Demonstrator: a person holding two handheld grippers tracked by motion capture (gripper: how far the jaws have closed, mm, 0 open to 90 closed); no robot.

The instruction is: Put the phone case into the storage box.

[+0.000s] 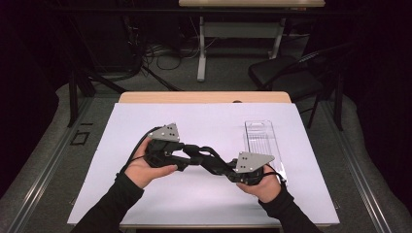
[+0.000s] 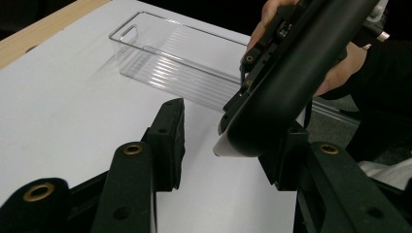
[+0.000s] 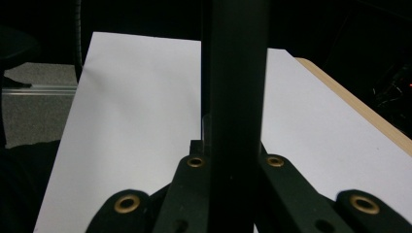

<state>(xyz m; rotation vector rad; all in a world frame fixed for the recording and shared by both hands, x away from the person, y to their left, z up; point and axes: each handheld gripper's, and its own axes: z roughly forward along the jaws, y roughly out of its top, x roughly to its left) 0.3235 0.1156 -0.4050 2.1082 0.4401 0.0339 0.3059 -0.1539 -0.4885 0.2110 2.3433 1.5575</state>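
1. I have the black tube (image 1: pixel 206 158) bridging both tongs above the tabletop (image 1: pixel 204 121). In the high view its long axis runs from the left tongs (image 2: pixel 228 136) on a shallow slant down to the right tongs (image 3: pixel 229 145).
2. The right tongs are clenched on the tube. In the right gripper view it rises straight up between the two jaws, in line with them, and points away from the right tongs.
3. The left tongs are released. In the left gripper view the tube's rounded end, with a pale face at its tip, sits between the jaws. It lies close against one jaw and well apart from the other pad.
4. The left gripper view also gives me the right hand (image 2: pixel 340 63) wrapped round its gripper at the tube's far end. A clear tray (image 2: pixel 175 63) lies beyond the left tongs, ribbed floor up.
5. The high view places that tray just beyond the right tongs, with its long side running away from me.
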